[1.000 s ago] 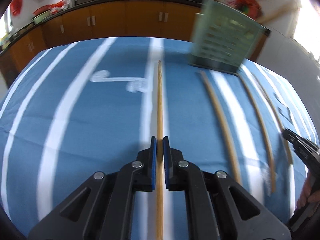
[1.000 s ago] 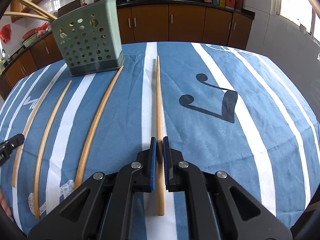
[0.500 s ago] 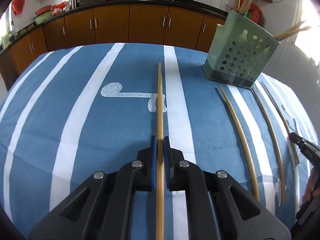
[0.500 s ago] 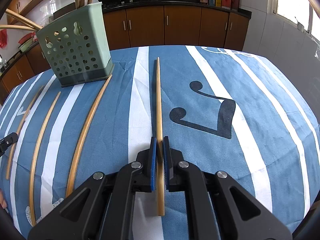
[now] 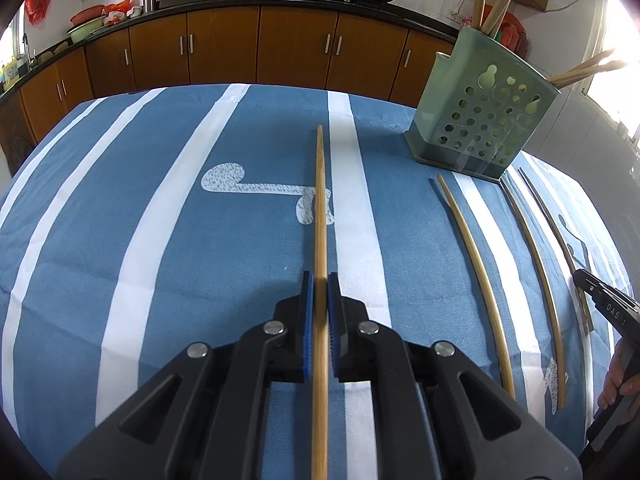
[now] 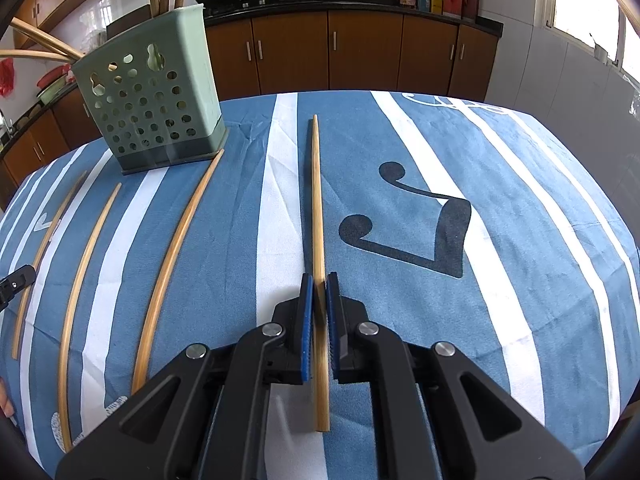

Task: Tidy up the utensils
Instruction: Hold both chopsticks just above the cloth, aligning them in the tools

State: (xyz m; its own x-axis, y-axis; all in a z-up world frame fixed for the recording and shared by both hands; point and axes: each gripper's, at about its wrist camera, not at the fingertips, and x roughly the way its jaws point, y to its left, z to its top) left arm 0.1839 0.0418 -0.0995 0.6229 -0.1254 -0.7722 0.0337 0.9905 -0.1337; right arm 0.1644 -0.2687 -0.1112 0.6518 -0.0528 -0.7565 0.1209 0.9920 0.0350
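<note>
Your left gripper and right gripper each pinch a chopstick over the cloth. The holder stands ahead. Risk: a loose pinch lets a chopstick swivel and miss it.

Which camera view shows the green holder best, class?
The right wrist view: the green holder stands nearer and larger, its holed front and one side fully visible. The left wrist view shows the holder farther off towards the right edge, still whole but smaller.
</note>
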